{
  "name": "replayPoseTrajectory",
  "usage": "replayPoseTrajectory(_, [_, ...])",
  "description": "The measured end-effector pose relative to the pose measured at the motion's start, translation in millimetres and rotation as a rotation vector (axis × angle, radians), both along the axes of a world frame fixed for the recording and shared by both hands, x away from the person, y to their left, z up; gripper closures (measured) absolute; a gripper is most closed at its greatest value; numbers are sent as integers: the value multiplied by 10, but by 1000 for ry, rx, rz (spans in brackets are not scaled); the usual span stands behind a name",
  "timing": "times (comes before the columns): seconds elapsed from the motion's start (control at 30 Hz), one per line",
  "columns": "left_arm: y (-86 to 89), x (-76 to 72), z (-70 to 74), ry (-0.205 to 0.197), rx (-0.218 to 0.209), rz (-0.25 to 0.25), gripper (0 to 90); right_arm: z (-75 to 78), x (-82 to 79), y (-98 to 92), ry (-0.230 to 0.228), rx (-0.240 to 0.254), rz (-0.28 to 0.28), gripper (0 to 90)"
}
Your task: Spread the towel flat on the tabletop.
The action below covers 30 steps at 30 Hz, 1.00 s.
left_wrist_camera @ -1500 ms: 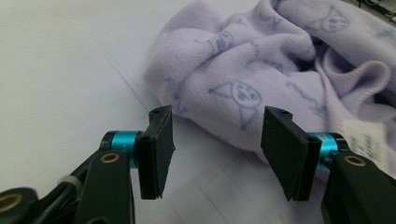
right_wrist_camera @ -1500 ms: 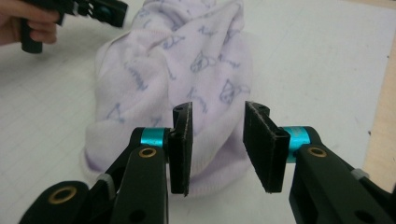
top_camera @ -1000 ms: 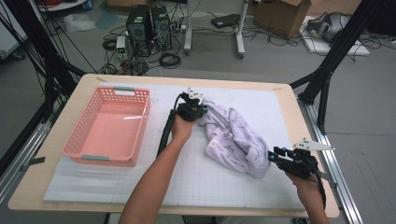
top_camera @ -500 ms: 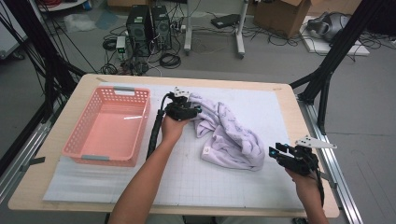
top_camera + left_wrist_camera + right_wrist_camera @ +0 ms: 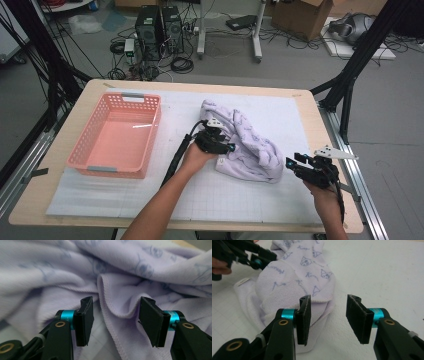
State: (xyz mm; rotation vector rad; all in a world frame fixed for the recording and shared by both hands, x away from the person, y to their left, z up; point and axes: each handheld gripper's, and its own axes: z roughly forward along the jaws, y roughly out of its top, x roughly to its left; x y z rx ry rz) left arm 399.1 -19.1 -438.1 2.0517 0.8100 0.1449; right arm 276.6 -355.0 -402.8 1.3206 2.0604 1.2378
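We see a crumpled lilac knit garment [image 5: 245, 145] with blue cat prints on the white mat [image 5: 280, 200]. Our left gripper [image 5: 115, 315], jaws just opening, straddles a stitched hem fold unpinched. Our right gripper [image 5: 328, 315] stands spread beside it

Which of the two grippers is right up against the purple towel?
The left gripper, at the towel's left side, fingers open around a hemmed fold. The right gripper sits apart off its lower right corner, fingers open on nothing.

Table [image 5: 320, 220]: mat [image 5: 300, 120], basket [image 5: 75, 160], garment [image 5: 250, 150].
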Motion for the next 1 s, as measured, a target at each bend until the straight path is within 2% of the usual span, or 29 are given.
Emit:
replayPoseTrajectory(0.07, [-42, -10, -54, 17, 6, -5, 476, 2, -3, -1, 0, 3, -1, 544])
replayPoseTrajectory(0.1, [-73, -25, -82, 22, 25, -14, 508, 1, -1, -2, 0, 3, -1, 544])
replayPoseTrajectory(0.13, [-93, -40, -95, 16, 39, -17, 544, -2, 5, 0, 3, 2, -2, 544])
replayPoseTrajectory(0.17, [-108, -67, -94, -14, 53, -14, 565, -5, 9, 2, 6, 4, -2, 544])
replayPoseTrajectory(0.2, [-106, -93, -94, -27, 55, -32, 708, -8, 18, 2, 6, 1, -2, 544])
replayPoseTrajectory(0.23, [-108, -106, -95, -33, 71, -32, 794, -9, 25, 8, 7, 3, -2, 544])
replayPoseTrajectory(0.33, [-28, -174, -66, -43, 74, -30, 824, -5, 33, 27, 6, 4, 3, 544])
replayPoseTrajectory(0.4, [107, -275, -20, -72, 39, -6, 826, -1, 34, 48, 18, 15, 4, 544])
replayPoseTrajectory(0.43, [164, -322, 9, -89, 45, -7, 826, -1, 44, 59, 17, 16, 10, 541])
replayPoseTrajectory(0.5, [286, -441, 59, -128, 23, 8, 827, 4, 71, 84, 20, 29, 11, 522])
replayPoseTrajectory(0.6, [468, -590, 108, -162, 21, 14, 827, 24, 161, 181, 34, 41, 12, 457])
replayPoseTrajectory(0.67, [573, -671, 117, -170, 7, 21, 827, 16, 299, 296, 64, 20, 17, 425])
replayPoseTrajectory(0.77, [745, -793, 103, -180, -7, 35, 827, -36, 537, 471, 110, -24, 41, 431])
replayPoseTrajectory(0.83, [850, -849, 83, -179, -23, 58, 827, -106, 709, 605, 170, -60, 63, 471])
replayPoseTrajectory(0.87, [888, -866, 71, -177, -35, 66, 827, -149, 792, 673, 197, -98, 67, 487])
replayPoseTrajectory(0.93, [982, -910, 35, -173, -45, 83, 827, -241, 933, 788, 234, -152, 84, 599])
replayPoseTrajectory(1.0, [1059, -946, -1, -168, -49, 94, 827, -265, 1019, 854, 222, -192, 89, 729])
